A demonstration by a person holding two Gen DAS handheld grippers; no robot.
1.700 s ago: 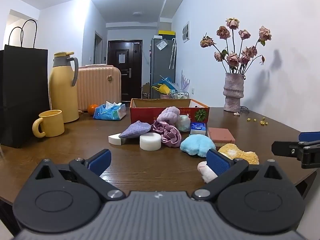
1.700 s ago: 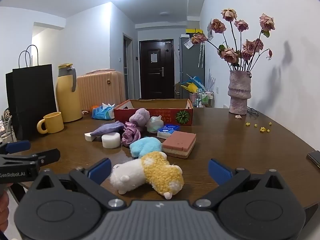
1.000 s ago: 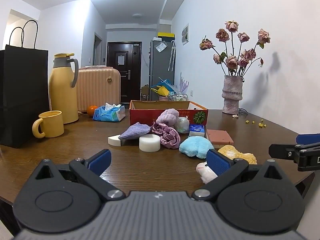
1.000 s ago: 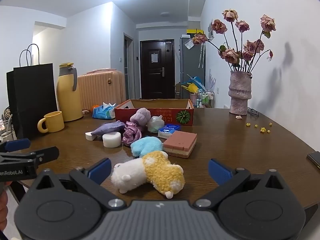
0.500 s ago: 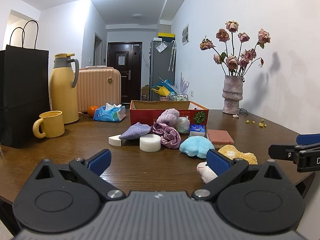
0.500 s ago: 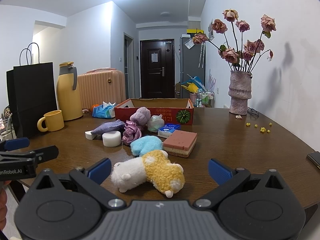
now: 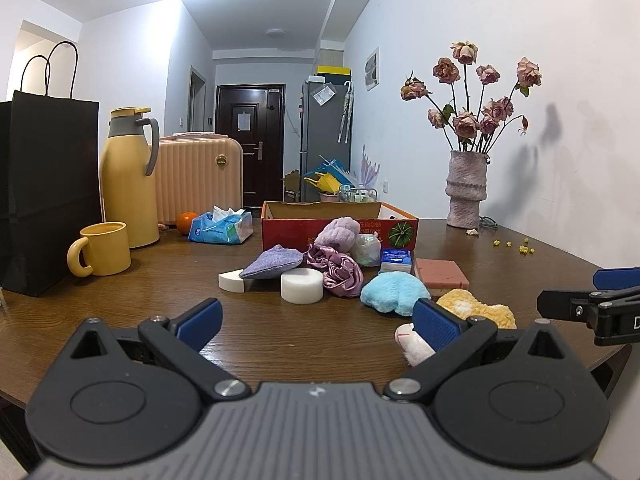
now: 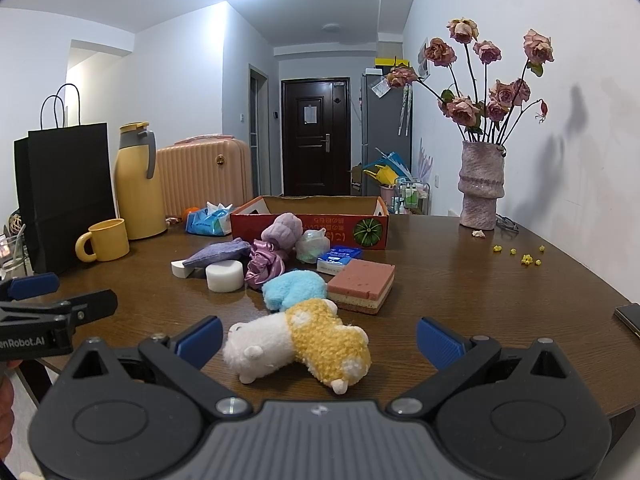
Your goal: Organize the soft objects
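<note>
With both tongs apart and empty, we should center our right gripper on the plush toy just ahead, then squeeze its middle gently

Over the dark wooden table the left gripper hangs with blue pads wide apart, holding nothing. Mid-table, a fluffy light-blue plush lies beside a white round sponge, with a red cardboard box behind.
</note>
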